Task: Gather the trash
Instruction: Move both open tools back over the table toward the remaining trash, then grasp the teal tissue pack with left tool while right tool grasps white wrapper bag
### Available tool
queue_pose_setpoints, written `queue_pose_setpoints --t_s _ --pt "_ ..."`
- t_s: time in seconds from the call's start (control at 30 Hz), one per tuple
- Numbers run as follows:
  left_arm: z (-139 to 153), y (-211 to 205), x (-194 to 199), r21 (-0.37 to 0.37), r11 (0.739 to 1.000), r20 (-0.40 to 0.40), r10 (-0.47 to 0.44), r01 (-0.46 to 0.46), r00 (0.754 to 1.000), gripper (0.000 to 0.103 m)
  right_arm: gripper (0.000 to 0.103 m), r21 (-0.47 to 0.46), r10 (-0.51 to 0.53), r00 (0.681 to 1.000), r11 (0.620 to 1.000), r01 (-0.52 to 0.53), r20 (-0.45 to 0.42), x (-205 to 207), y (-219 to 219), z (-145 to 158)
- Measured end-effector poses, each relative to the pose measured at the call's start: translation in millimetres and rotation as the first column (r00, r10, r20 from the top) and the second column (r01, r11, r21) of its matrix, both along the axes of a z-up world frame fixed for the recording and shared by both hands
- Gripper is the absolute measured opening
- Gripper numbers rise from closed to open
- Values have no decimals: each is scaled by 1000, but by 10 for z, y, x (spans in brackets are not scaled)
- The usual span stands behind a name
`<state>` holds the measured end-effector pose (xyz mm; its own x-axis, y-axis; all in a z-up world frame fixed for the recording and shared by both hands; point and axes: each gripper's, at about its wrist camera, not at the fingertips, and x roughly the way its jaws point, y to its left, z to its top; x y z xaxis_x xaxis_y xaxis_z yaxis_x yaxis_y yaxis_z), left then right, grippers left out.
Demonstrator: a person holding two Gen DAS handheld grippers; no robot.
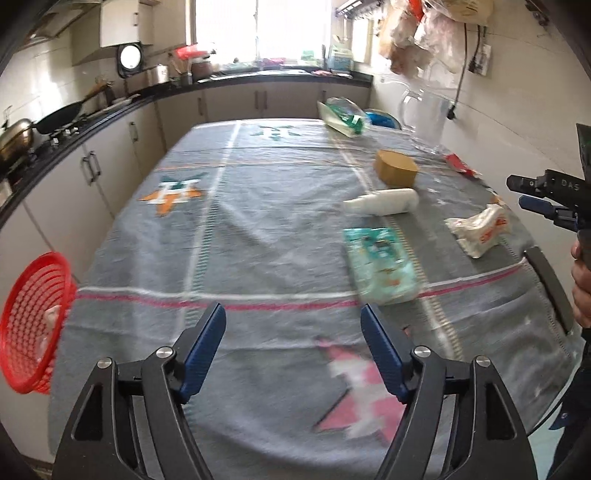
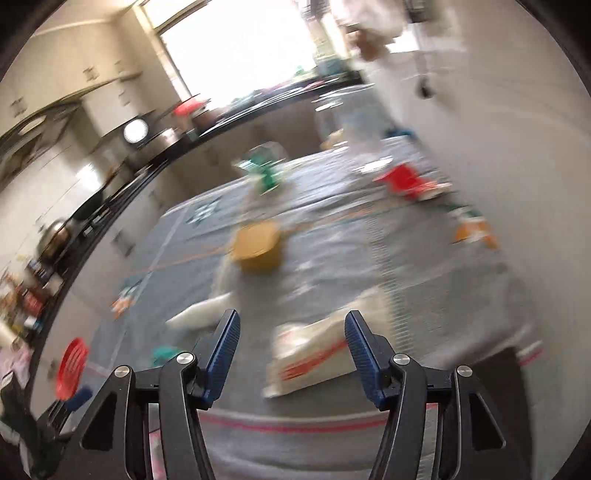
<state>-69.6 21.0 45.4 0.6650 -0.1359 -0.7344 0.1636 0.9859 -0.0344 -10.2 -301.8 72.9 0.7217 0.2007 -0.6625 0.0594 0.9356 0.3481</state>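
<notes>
Daylight is admitted through the window (image 1: 258,29), which is blown out to white in both views. The tablecloth (image 1: 258,229) is evenly lit; shadows are soft and faint. Mild motion blur is seen in the left wrist view, heavy smearing in the right wrist view. Straight edges are bowed by fisheye distortion, and corners are vignetted black.

Matt woven cloth (image 1: 266,229) covers the table; red plastic mesh basket (image 1: 33,325); ribbed blue fingers (image 1: 207,350).
</notes>
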Motion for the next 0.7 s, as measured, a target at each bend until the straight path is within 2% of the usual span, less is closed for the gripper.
queue_pose_setpoints --t_s 0.13,0.33,0.47,0.57,0.6,0.7 --pt "-48 -228 188 -13 1000 -44 -17 17 999 75 64 23 -83 995 996 84 -47 133 -243 -118" --pt "-117 -434 415 -21 1000 -92 -15 14 996 76 64 105 -48 993 993 60 -111 234 -357 -413" --pt "-180 -507 502 1 1000 -108 -15 15 994 76 66 195 103 990 977 -82 -100 93 -106 -432" --pt "-220 -549 566 6 1000 -117 -14 15 993 77 66 291 298 953 918 -270 -56 -147 136 -386" --pt "-234 -559 583 9 1000 -120 -14 15 993 77 66 290 338 941 904 -314 -34 -243 186 -337" --pt "-271 -628 636 21 1000 -121 -17 20 992 79 67 168 293 956 943 -289 1 -405 154 -166"
